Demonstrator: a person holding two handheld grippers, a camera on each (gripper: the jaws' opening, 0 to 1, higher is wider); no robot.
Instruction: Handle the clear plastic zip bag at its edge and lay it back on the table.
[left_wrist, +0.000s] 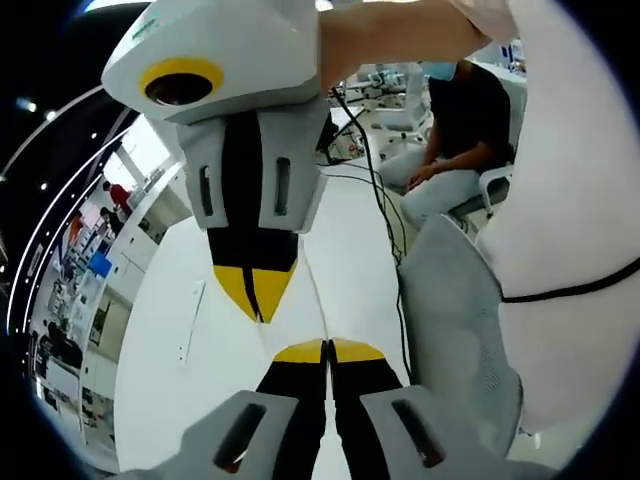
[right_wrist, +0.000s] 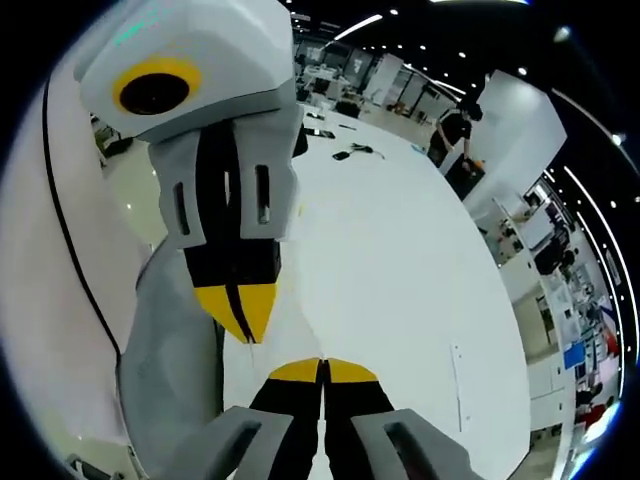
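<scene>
Pressing together with no gap between their yellow tips, the pads of my left gripper (left_wrist: 327, 350) are rising from the bottom of the left gripper view, and my right gripper (left_wrist: 255, 292) is coming down from the top of that view with its yellow tips likewise meeting. In the right gripper view the right gripper (right_wrist: 322, 370) is sitting at the bottom, closed tight, and the left gripper (right_wrist: 240, 312) is reaching in from the upper left, also closed. The clear plastic zip bag (left_wrist: 292, 322) is showing only as a faint film between the two sets of tips, above the broad white table (left_wrist: 190, 340); I am reading its long axis as running from one tip to the other, but I cannot tell which end carries the zip, whether anything is lying inside it, or whether either pair of pads is actually pinching its edge. In the right gripper view the same faint film (right_wrist: 268, 348) is lying between the tips over the table (right_wrist: 400, 260). A thin black cable (left_wrist: 385, 205) is trailing across the table beside a grey mesh chair back (left_wrist: 460, 330), and a seated person in a dark top (left_wrist: 462, 105) is sitting beyond it.
</scene>
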